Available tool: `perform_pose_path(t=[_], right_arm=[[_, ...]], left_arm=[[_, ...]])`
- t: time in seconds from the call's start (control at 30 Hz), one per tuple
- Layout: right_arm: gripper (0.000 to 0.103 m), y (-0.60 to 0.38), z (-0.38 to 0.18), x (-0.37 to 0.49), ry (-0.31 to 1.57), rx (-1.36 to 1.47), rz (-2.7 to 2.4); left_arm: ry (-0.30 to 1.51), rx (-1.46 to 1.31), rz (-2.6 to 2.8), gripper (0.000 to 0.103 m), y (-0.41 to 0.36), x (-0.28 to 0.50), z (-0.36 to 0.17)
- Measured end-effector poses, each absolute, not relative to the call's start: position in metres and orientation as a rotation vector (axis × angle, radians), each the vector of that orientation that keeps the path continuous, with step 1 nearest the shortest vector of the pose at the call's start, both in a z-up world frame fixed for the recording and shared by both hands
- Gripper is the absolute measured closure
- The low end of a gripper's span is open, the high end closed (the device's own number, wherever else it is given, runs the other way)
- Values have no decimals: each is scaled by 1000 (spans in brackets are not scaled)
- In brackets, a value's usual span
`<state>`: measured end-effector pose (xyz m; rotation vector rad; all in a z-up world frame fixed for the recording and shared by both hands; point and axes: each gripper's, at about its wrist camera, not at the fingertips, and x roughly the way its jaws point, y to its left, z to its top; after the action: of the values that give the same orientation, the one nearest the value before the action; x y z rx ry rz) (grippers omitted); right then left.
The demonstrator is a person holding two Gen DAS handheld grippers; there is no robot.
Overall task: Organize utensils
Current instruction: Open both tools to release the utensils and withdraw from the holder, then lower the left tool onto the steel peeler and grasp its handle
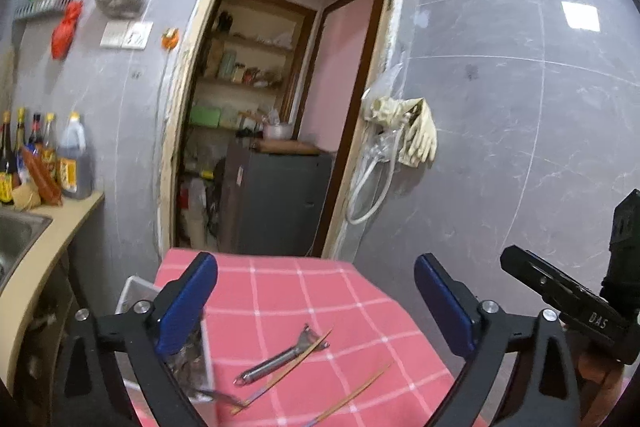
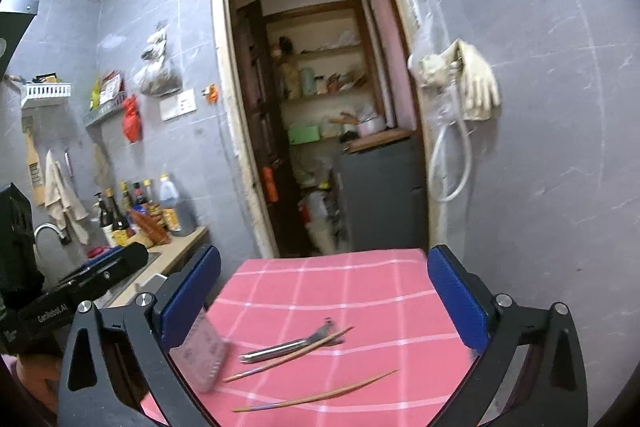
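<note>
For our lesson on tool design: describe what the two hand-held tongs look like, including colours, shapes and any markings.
Both tongs look alike: black angular frames with triangular cut-outs and silver round bolts, each finger faced with a flat blue pad. The left tongs carry white "GenRobot.AI" lettering on their body; the right tongs show white "DAS" lettering. No cables or sleeves are visible.

grey tiled walls flank an open doorway onto pantry shelves.

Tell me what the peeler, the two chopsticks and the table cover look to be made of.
Peeler: metal, probably stainless steel; its handle is silvery with bright glints.
Chopsticks: likely bamboo or wood; matte tan, with painted-looking bluish bands near one end.
Table cover: seemingly woven cloth; matte pink with white checks, draping over the edge.
</note>
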<state>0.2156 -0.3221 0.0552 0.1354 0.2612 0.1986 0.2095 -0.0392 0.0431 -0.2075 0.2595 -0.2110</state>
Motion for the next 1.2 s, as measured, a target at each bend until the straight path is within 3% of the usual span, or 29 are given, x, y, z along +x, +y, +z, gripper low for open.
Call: perform_pose_path(t=[0.4,0.83,0.93,1.1,1.2], right_arm=[[1,-377,21,229,333,151,137],[2,-396,-85,292,702,220,302],[14,-392,-110,301,774,249,346],[46,-382,-151,312,885,299,387],[58,-373,-170,320,939,329,406]], left_arm=[[284,-143,-225,0,-85,226,23],[535,-86,-253,1,-110,282,-31],[619,-117,-263,1,-109,301,-49],[716,-181,-223,1,-99,328,-74],[786,-184,-169,7,-94,347,-88]])
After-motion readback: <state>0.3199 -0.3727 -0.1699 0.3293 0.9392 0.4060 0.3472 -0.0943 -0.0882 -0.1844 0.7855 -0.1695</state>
